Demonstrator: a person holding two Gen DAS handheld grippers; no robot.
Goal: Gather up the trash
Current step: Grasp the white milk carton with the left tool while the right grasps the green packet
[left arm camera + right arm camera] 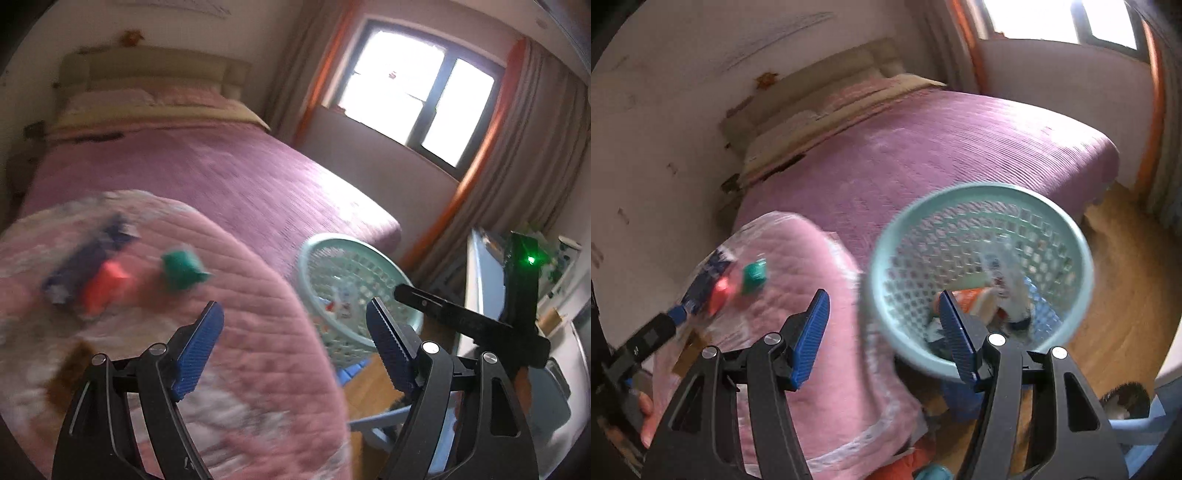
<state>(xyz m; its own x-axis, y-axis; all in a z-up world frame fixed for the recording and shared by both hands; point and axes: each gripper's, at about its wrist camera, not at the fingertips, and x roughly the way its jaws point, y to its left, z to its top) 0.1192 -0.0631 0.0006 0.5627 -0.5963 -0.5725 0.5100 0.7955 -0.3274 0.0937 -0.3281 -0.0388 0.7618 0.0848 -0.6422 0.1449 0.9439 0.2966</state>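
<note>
- A home bedroom.
- A bed [207,173] with a purple quilted cover, a padded headboard [147,72] and pillows [110,99] fills the room.
- Long curtains [528,147] hang beside a bright window [417,96].
- The floor [1126,280] is wood.
- A pink quilt [820,332] lies nearest the cameras.

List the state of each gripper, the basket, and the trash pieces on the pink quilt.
left gripper: open, empty
right gripper: open, empty
basket: tilted, holds some trash
green piece: lying on the pink quilt
red piece: lying on the quilt
dark wrapper: on the quilt, beside red piece
</note>
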